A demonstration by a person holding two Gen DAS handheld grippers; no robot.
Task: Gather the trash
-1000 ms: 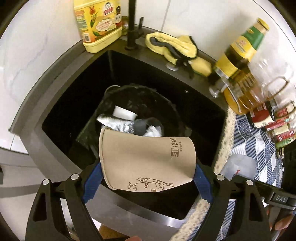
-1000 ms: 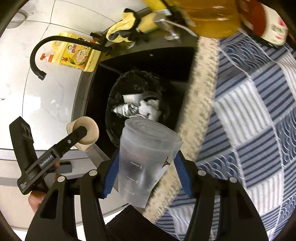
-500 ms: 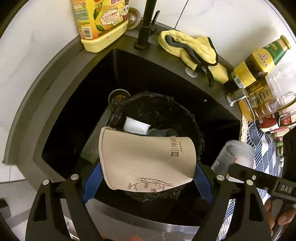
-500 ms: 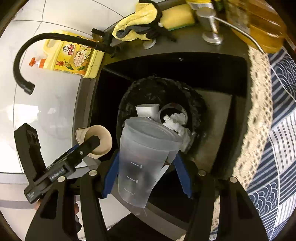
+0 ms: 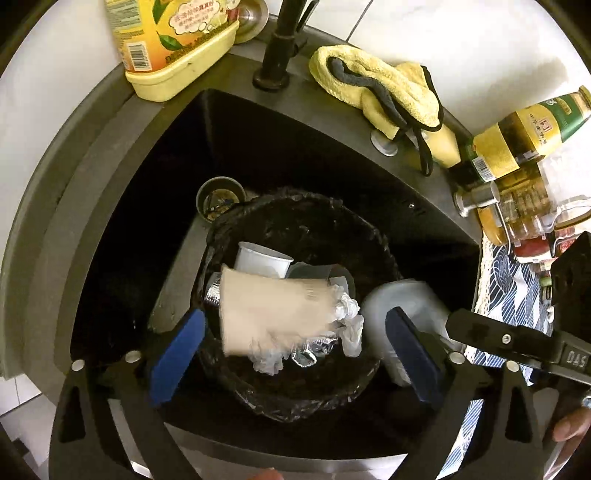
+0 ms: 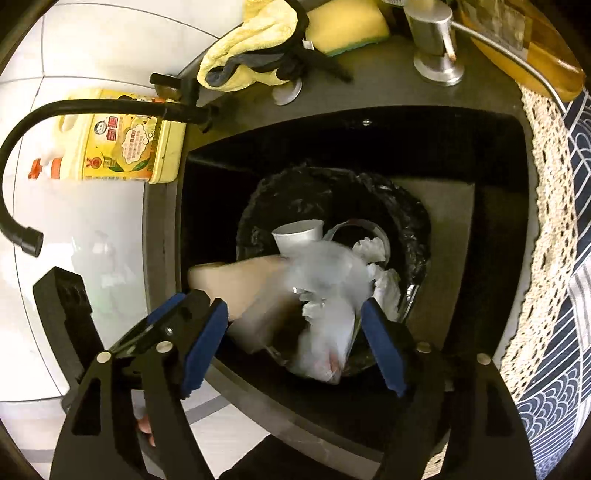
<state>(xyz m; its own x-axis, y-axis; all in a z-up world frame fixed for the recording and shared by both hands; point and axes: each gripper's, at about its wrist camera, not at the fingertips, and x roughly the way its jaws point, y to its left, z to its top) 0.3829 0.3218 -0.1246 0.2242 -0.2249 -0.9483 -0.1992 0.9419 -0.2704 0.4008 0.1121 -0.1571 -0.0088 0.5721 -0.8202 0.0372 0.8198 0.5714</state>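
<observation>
A bin lined with a black bag (image 5: pixel 306 206) (image 6: pixel 410 221) stands in the dark sink and holds a white cup (image 5: pixel 258 260), foil and crumpled tissue. My left gripper (image 5: pixel 295 354) hangs over it, its jaws opening. The brown paper cup (image 5: pixel 273 314) (image 6: pixel 240 284) is blurred and free of both blue pads, dropping onto the trash. My right gripper (image 6: pixel 291 347) is beside it over the bin's right side, its jaws also opening. The clear plastic cup (image 6: pixel 325 291) (image 5: pixel 402 306) is blurred between the pads and not pressed by them.
On the sink's rim (image 5: pixel 110 155) are a yellow detergent jug (image 5: pixel 173 40), a black faucet (image 6: pixel 74 110), a yellow cloth (image 5: pixel 384 96), a sponge (image 6: pixel 343 26) and a steel dispenser (image 6: pixel 436 48). Oil bottles (image 5: pixel 517 147) and a blue patterned cloth (image 6: pixel 554 295) lie to the right.
Both grippers moved in over the bin, then let go: the jaws spread, and the brown cup and the clear cup left the pads and are falling in.
</observation>
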